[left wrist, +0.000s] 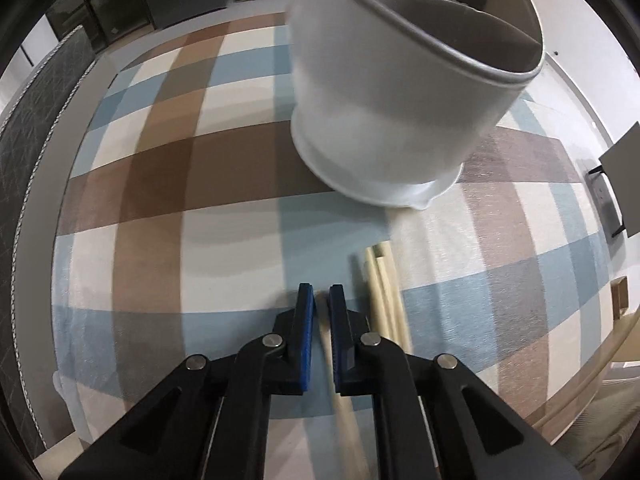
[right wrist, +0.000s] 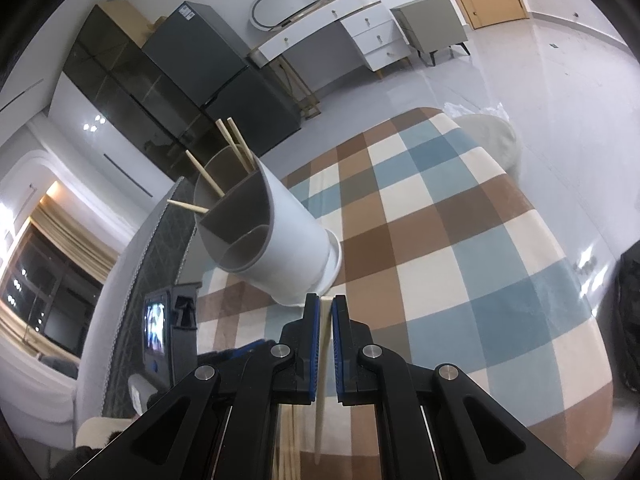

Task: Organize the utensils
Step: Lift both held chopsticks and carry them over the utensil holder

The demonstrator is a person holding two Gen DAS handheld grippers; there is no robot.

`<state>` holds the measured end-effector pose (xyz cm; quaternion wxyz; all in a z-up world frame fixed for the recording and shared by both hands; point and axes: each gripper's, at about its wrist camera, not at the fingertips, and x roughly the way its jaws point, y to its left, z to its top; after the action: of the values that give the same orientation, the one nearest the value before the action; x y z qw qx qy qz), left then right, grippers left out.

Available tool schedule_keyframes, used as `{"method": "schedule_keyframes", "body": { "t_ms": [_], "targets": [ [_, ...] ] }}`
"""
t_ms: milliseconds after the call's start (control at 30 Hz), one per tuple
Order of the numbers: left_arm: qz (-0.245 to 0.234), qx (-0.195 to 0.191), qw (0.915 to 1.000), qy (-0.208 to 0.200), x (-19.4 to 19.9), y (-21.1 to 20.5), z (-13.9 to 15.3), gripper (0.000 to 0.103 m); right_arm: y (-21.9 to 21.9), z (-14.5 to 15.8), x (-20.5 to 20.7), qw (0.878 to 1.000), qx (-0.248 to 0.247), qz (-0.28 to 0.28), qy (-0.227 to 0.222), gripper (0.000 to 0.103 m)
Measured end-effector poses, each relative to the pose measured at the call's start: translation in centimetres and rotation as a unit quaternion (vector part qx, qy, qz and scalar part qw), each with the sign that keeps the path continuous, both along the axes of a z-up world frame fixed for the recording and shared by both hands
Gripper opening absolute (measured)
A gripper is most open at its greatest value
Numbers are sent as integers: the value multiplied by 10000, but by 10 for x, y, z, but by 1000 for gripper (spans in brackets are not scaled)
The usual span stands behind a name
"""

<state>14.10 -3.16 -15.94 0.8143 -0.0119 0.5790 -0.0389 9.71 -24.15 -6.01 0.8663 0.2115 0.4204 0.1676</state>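
Now pinching one chopstick in each gripper, beside the white holder.
Left gripper (left wrist: 322,300) clamped on a pale chopstick (left wrist: 340,412) over the checked cloth (left wrist: 160,168), loose chopsticks (left wrist: 384,292) just beside; right gripper (right wrist: 326,308) clamped on another chopstick (right wrist: 322,408); divided holder (right wrist: 280,232) near, already holding sticks (right wrist: 240,148).

Top of the white utensil holder (left wrist: 384,92) runs off the frame. The chopstick (left wrist: 340,400) between the fingers (left wrist: 306,336) blurs downward. Loose chopsticks (left wrist: 384,292) partly hidden behind them.
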Motion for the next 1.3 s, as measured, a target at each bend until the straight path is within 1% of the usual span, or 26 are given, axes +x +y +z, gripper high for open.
{"method": "schedule_keyframes", "body": {
  "t_ms": [67,100,167,233,267,367,467,500,533,633,800,967,1067,1300],
  "targets": [
    [52,-182,9998,12,2,3,0,2,2,1,0,10000,-65,22,-44,5],
    [113,-344,9993,-5,1,6,2,2,4,2,-1,9999,-100,35,-73,5],
    [219,-502,9983,-180,-1,2,12,2,7,5,-3,9997,-163,83,-140,5],
    [296,-634,9963,-500,-6,5,26,2,12,9,-6,9992,-254,152,-257,5],
    [342,-735,9940,-729,-12,7,37,2,15,10,-7,9989,-292,188,-310,5],
    [418,-929,9853,-1374,-28,11,67,2,27,18,-16,9965,-505,365,-556,5],
    [374,-982,9761,-1901,-44,12,93,2,39,25,-25,9923,-754,523,-834,5],
    [359,-985,9735,-2032,-41,12,96,2,42,26,-28,9910,-813,562,-899,5],
    [333,-991,9707,-2165,-48,12,103,2,46,28,-32,9890,-909,614,-991,5],
    [283,-1007,9650,-2404,-55,12,115,2,53,32,-38,9859,-1019,681,-1137,5],
    [181,-878,9650,-2464,-70,9,118,2,51,34,-46,9859,-1006,580,-1203,5],
    [182,-762,9664,-2449,-75,8,123,2,50,39,-56,9848,-1003,509,-1324,5],
    [142,-744,9662,-2466,-79,7,129,2,51,44,-61,9834,-989,500,-1435,5],
    [136,-779,9668,-2431,-82,9,141,2,49,52,-65,9844,-843,411,-1492,5]
  ]
}}
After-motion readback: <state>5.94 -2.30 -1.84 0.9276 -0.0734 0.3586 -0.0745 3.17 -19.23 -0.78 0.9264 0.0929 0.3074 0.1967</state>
